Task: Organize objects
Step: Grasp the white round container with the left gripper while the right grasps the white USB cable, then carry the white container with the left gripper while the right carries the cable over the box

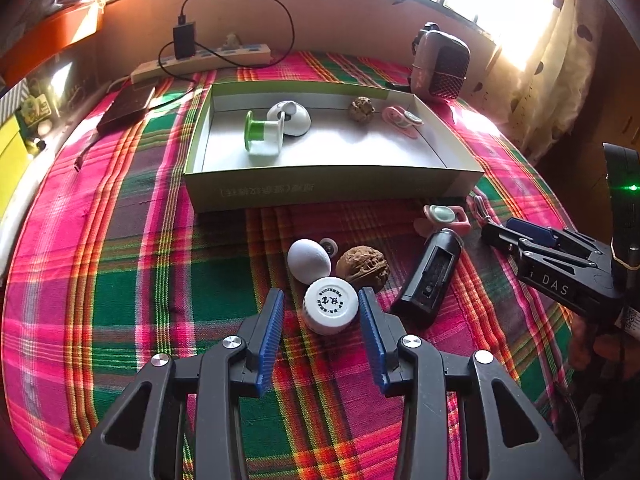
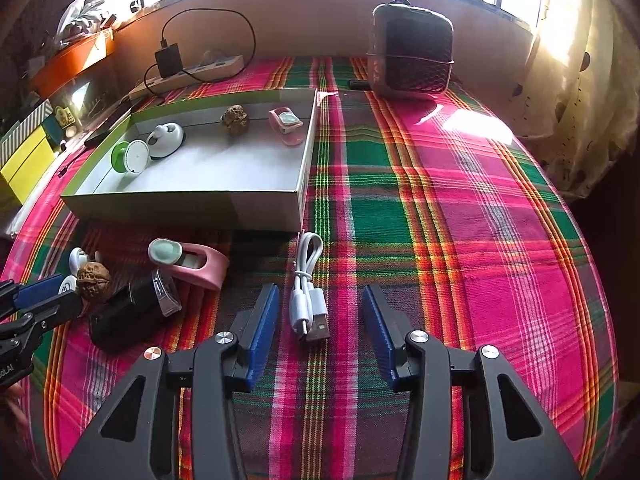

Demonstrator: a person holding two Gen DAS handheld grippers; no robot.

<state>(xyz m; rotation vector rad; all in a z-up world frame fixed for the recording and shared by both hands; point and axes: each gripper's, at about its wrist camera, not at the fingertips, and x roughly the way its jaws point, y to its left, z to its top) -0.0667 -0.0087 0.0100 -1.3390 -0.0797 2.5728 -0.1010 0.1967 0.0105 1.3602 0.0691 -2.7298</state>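
Note:
My left gripper (image 1: 322, 304) is open with a white bottle cap (image 1: 330, 308) between its blue pads, not clamped. Beyond the cap lie a white egg (image 1: 309, 261), a walnut (image 1: 363, 268) and a black device (image 1: 430, 280). A pink clip (image 1: 444, 218) lies near the open box (image 1: 332, 192), which holds a green spool (image 1: 264, 134), a white dome (image 1: 290, 118), a second walnut (image 1: 361, 109) and a pink clip (image 1: 402, 119). My right gripper (image 2: 320, 312) is open around a coiled white USB cable (image 2: 306, 288).
A plaid cloth (image 2: 440, 200) covers the table. A mesh-fronted speaker (image 2: 412, 52) stands at the back. A power strip with a black charger (image 1: 200, 58) lies at the back left. A dark flat case (image 1: 128, 106) lies left of the box.

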